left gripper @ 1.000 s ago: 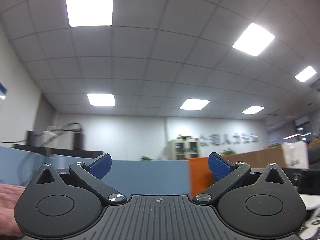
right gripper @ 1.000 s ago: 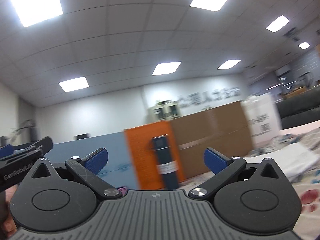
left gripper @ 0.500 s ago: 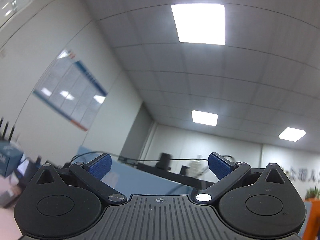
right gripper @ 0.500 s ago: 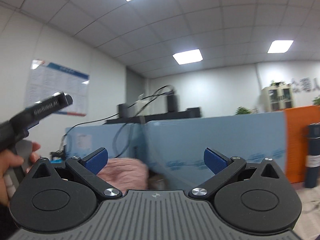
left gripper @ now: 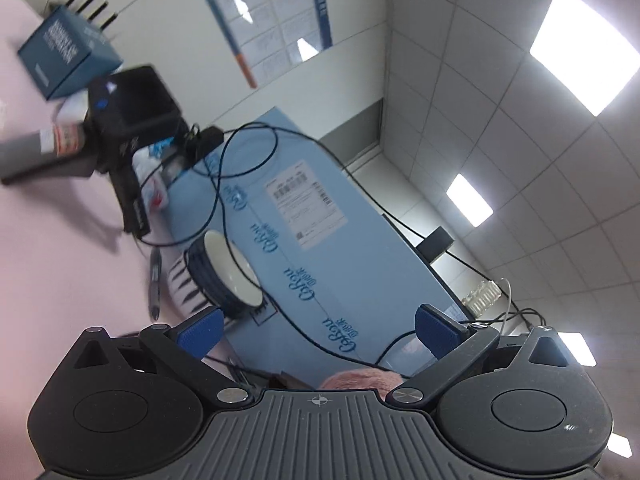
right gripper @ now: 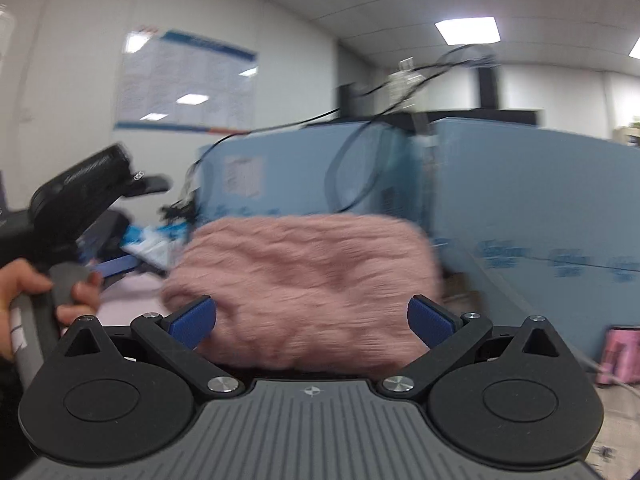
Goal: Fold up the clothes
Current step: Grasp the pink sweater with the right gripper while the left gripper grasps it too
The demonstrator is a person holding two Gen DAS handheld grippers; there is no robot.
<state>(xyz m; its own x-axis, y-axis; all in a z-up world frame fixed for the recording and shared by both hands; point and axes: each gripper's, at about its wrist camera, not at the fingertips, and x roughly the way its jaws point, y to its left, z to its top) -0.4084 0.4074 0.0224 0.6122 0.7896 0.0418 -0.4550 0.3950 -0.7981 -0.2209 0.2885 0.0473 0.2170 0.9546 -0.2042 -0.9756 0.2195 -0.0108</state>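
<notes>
Pink fluffy garment (right gripper: 304, 288), bunched in a soft heap, lies just in front of the blue carton (right gripper: 520, 208), and we take that carton as our landmark. Our right gripper (right gripper: 312, 320) faces the heap with its jaws spread wide and nothing between them; we judge it is lined up this way to reach in for a first hold, since no fold looks begun. Our left gripper (left gripper: 318, 330) is likewise released and empty, tilted so that it looks along the carton's face toward the ceiling, probably because it has not yet been levelled at the cloth. Only the right view shows the garment whole, though blurred, and the hand (right gripper: 36, 300) gripping the left tool's handle; the left view catches just a pink edge (left gripper: 360, 380) at its base, yet alone reveals a striped bowl (left gripper: 224, 276) and a pen (left gripper: 155, 284) beside the carton
</notes>
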